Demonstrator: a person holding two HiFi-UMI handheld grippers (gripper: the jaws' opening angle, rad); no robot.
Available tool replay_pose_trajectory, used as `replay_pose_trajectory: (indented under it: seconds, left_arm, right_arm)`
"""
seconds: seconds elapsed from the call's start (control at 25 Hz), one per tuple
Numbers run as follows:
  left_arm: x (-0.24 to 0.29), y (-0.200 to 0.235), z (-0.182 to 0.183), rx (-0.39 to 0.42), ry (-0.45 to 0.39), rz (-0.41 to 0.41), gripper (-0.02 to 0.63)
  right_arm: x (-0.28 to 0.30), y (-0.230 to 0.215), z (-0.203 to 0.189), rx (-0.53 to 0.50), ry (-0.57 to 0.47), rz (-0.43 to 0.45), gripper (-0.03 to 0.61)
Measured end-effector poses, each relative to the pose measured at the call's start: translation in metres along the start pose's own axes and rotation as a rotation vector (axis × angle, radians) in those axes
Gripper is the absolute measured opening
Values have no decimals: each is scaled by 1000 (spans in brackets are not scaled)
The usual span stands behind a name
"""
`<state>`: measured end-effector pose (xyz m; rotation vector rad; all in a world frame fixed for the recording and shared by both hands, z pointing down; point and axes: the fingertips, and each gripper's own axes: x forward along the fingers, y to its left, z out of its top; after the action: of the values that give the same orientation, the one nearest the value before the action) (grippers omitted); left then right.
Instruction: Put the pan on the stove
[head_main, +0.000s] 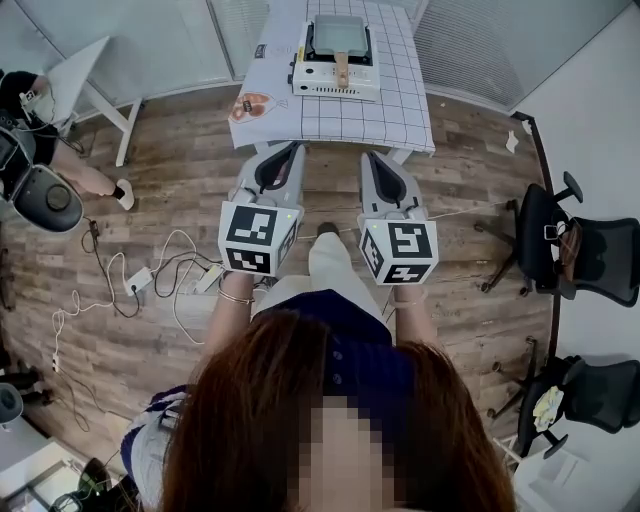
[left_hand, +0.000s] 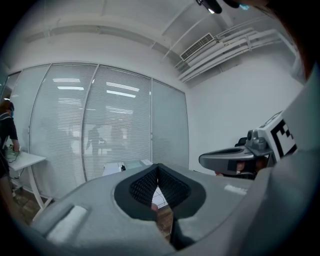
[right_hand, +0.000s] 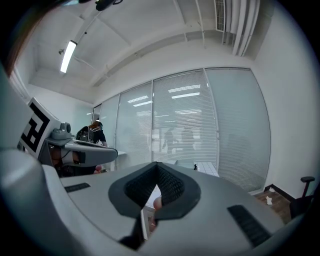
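Atop stove (head_main: 335, 88), pan (head_main: 340, 35) sits; left gripper (head_main: 295, 149), right gripper (head_main: 369, 157) both pressed together, empty.

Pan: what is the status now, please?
Left tongs and right tongs shut, empty. Pan already on stove, away from tongs. Nothing seen in the way.

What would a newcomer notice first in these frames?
Centre of the head view: the marker-tagged left tongs and right tongs, held side by side over the wood floor, both shut and empty, pointing toward the checked table. At the top of that view, the grey pan with its wooden handle already sits on the white stove. Black office chairs stand at the right edge.
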<state>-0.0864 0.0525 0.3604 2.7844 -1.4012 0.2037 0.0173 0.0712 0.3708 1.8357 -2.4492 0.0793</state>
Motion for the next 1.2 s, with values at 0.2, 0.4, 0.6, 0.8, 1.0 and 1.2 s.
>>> replay_pose_trajectory:
  seconds: [0.2, 0.4, 0.6, 0.8, 1.0, 1.2]
  left_arm:
    - [-5, -3, -2, 0, 0, -2, 11]
    - [-7, -10, -4, 6, 4, -10, 11]
    - [-7, -11, -5, 2, 5, -10, 11]
    - [-5, -13, -4, 20, 8, -12, 11]
    - [-5, -13, -3, 18, 9, -12, 11]
    - [-1, -13, -5, 18, 12, -13, 11]
  right_arm:
    - [-3, 5, -1, -26, 8, -1, 9]
    - [-6, 6, 0, -32, 10, 0, 9]
    - [-7, 7, 0, -35, 15, 4, 9]
    - [-8, 5, 3, -37, 6, 1, 9]
    - [-8, 4, 4, -46, -1, -4, 9]
    - [-7, 4, 2, -45, -2, -1, 9]
